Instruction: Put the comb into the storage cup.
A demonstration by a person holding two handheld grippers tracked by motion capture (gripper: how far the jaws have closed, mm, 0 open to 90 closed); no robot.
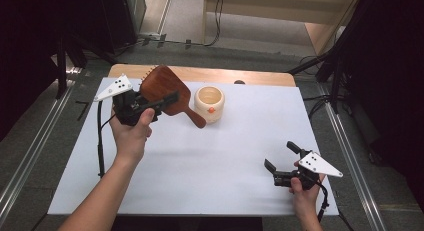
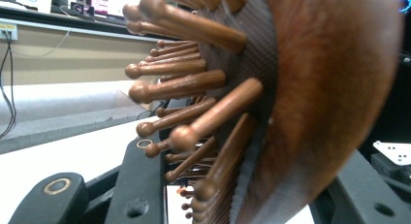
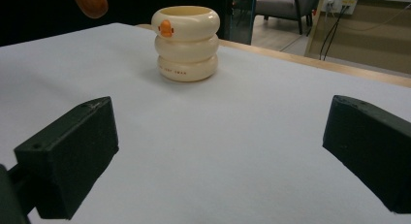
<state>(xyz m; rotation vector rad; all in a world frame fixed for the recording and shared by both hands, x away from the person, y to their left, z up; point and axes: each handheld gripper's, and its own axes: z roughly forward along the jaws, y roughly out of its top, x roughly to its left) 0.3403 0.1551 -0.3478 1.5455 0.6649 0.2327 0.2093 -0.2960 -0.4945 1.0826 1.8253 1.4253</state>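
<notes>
So the left gripper (image 1: 150,105) has its fingers (image 2: 140,180) clamped on a wooden hairbrush (image 1: 165,91), gripping the paddle head. It's held up off the white surface (image 1: 200,161) at the far left, handle (image 1: 196,120) sloping down toward the middle. From the left gripper view you're staring right into the bristle side: rows of round-tipped wooden pins (image 2: 194,122) sticking out of a dark cushion, with the smooth brown back curving off to the right.

Just beside the handle tip sits a cream cup (image 1: 209,104) shaped like three stacked rings, with a little orange spot on the front. It stands upright toward the back middle.

The right gripper (image 1: 282,158) is low at the near right corner, fingers (image 3: 72,156) spread wide with nothing between them, pointing at the cup from well apart.
</notes>
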